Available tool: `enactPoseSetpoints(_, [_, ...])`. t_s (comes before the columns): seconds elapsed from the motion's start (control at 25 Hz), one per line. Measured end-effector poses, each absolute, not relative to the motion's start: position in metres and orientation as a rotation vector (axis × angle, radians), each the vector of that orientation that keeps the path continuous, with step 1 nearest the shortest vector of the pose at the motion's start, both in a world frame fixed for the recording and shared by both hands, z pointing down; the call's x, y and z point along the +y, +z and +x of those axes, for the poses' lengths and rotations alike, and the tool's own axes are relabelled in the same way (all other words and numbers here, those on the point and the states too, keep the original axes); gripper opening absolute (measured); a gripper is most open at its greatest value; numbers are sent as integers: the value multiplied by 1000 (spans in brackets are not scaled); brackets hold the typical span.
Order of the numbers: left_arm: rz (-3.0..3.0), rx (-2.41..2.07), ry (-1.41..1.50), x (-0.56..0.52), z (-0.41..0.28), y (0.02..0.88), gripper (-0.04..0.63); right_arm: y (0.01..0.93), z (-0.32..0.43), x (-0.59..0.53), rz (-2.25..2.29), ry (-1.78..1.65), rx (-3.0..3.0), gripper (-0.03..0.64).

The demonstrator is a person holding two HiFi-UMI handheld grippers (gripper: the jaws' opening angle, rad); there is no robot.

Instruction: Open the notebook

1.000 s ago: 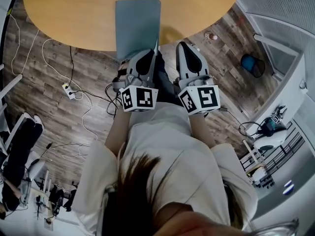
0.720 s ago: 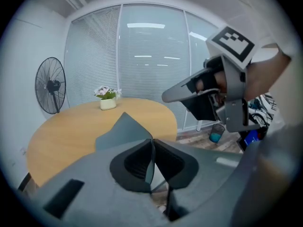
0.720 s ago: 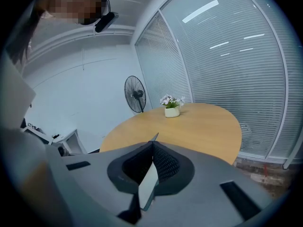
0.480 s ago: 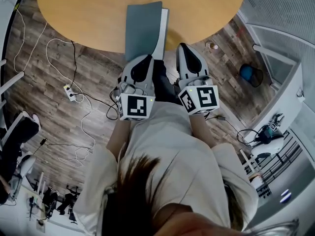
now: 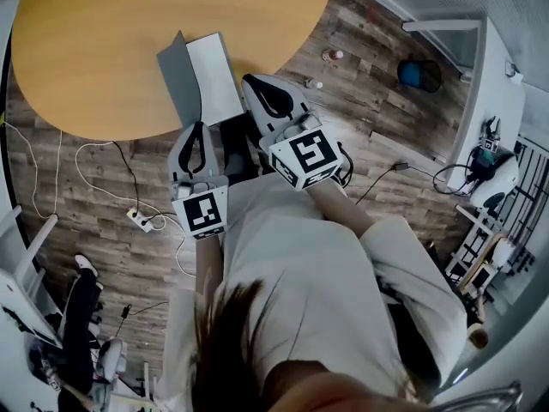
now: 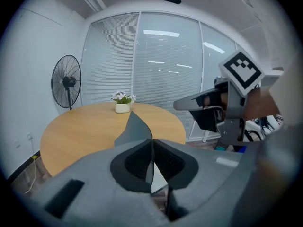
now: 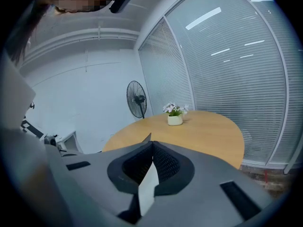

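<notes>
The notebook (image 5: 214, 75) lies at the near edge of the round wooden table (image 5: 94, 41). Its grey cover (image 5: 174, 69) stands lifted to the left, baring a white page. My left gripper (image 5: 196, 129) is shut on the cover's near edge. In the left gripper view the cover (image 6: 135, 129) rises from between the closed jaws of the left gripper (image 6: 152, 142), with the white page (image 6: 158, 179) below. My right gripper (image 5: 249, 82) is shut at the notebook's near right corner. In the right gripper view a white sheet (image 7: 147, 188) sits pinched in the right gripper (image 7: 152, 144).
A small pot of flowers (image 6: 123, 104) stands at the table's far side, and a standing fan (image 6: 66, 82) is behind it. Cables and a power strip (image 5: 141, 221) lie on the wooden floor left of the person. A blue object (image 5: 419, 74) sits on the floor at the right.
The closed grey notebook has come open: my left gripper swung left and up with the cover, exposing the white page. The right gripper shifted a little. The head view has turned.
</notes>
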State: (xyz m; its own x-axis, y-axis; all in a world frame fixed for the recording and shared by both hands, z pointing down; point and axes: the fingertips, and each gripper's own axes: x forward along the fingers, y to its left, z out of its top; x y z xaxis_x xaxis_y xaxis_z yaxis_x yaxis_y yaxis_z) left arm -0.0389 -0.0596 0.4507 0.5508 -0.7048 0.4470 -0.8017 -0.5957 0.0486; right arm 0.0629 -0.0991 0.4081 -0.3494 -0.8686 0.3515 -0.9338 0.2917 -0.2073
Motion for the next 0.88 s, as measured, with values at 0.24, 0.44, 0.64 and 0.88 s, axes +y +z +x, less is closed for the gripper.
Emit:
enactPoseSetpoints(0.24, [2546,-1260,584,-59,-37,448,25,404,79,-92,1757,578,-2354,2])
enactPoseSetpoints(0.44, [2534,-1299,573,-56,-42,442,25,401,86,-87,1787,576,-2346,2])
enactPoseSetpoints(0.64, [2499,-1384,554,-51,-61,433,25,397,80,-82,1758,577,-2376,2])
enactPoseSetpoints(0.88, [2427,-1479,516,-56,-92,435,26,400,65,-86,1709,561,-2390,2])
